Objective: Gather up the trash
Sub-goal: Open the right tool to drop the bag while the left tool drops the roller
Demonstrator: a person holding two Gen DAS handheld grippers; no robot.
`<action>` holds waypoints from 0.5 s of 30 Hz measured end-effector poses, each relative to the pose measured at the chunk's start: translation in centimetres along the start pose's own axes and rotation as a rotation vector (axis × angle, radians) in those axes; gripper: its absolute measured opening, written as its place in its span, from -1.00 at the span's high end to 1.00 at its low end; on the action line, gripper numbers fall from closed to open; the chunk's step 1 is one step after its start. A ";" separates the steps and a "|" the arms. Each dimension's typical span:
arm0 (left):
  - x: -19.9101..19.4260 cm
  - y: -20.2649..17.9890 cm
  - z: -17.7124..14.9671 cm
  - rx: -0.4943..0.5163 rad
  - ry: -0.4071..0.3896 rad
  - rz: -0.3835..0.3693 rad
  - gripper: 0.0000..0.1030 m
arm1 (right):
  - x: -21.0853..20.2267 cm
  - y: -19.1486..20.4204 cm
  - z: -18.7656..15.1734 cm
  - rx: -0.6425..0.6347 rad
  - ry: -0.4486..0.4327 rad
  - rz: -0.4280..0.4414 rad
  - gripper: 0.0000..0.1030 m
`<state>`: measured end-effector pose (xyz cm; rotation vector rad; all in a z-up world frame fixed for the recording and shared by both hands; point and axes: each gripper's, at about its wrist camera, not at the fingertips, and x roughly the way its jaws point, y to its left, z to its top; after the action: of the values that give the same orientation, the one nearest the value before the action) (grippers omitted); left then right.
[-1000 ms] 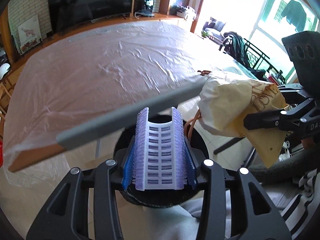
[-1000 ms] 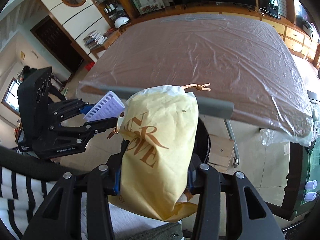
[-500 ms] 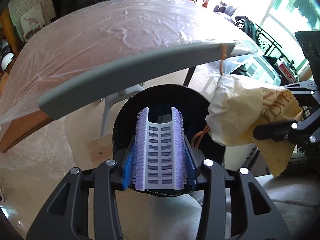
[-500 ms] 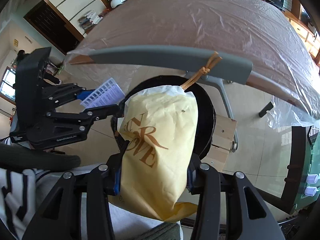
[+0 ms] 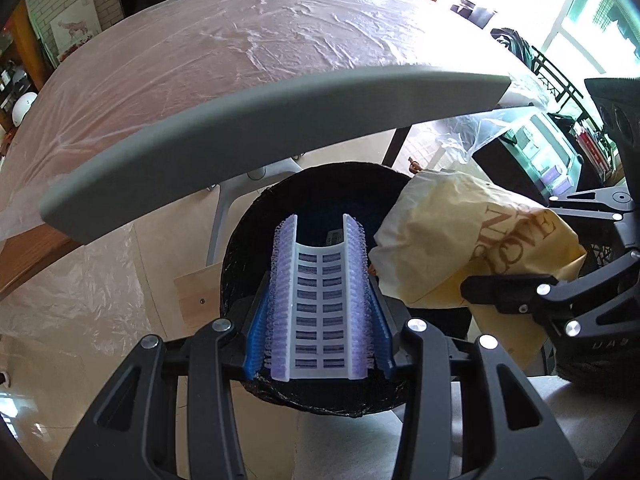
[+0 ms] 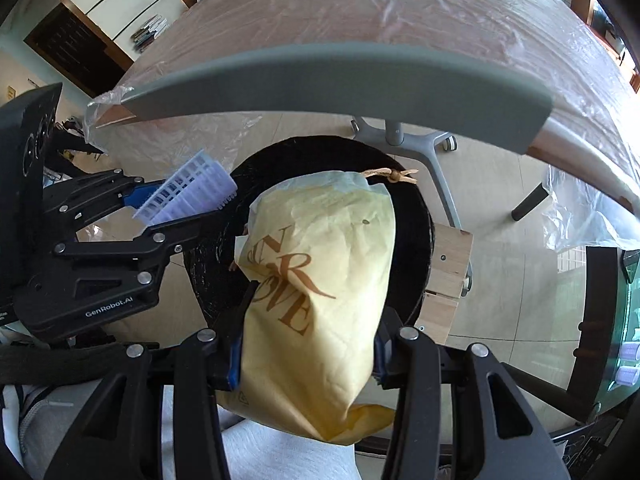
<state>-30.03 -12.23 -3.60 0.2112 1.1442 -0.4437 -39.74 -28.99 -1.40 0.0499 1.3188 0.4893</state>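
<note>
My left gripper (image 5: 320, 304) is shut on a white and lilac bristled plastic strip (image 5: 320, 300) and holds it over the open mouth of a black round bin (image 5: 256, 236). My right gripper (image 6: 306, 360) is shut on a yellow paper bag (image 6: 316, 288) with brown lettering and a string tie, and holds it over the same bin (image 6: 408, 216). In the left wrist view the bag (image 5: 472, 240) and right gripper (image 5: 520, 296) are at the right. In the right wrist view the left gripper (image 6: 160, 208) and strip (image 6: 188, 188) are at the left.
A grey curved bar (image 5: 256, 128) runs across just beyond the bin, also seen in the right wrist view (image 6: 340, 76). Behind it is a large table under clear plastic sheet (image 5: 240, 40). A wooden block (image 6: 450, 264) and a wheeled grey stand (image 6: 420, 140) sit on the floor by the bin.
Both grippers have dropped below the table edge and tilted down over the bin. The strip and the bag now hang above the bin's mouth. Both grips are unchanged.
</note>
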 end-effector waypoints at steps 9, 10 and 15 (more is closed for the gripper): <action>1.4 0.2 -0.1 -0.018 0.028 0.003 0.14 | 0.9 0.1 -0.1 0.004 0.012 -0.023 0.14; 1.5 0.3 -0.2 -0.021 0.030 0.003 0.14 | 1.0 0.2 -0.1 0.004 0.015 -0.027 0.14; 1.7 0.5 -0.3 -0.023 0.036 0.003 0.15 | 1.5 0.1 0.0 0.000 0.020 -0.035 0.14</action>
<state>-29.45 -12.04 -5.33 0.2017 1.1832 -0.4256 -39.55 -28.36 -2.76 0.0216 1.3375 0.4609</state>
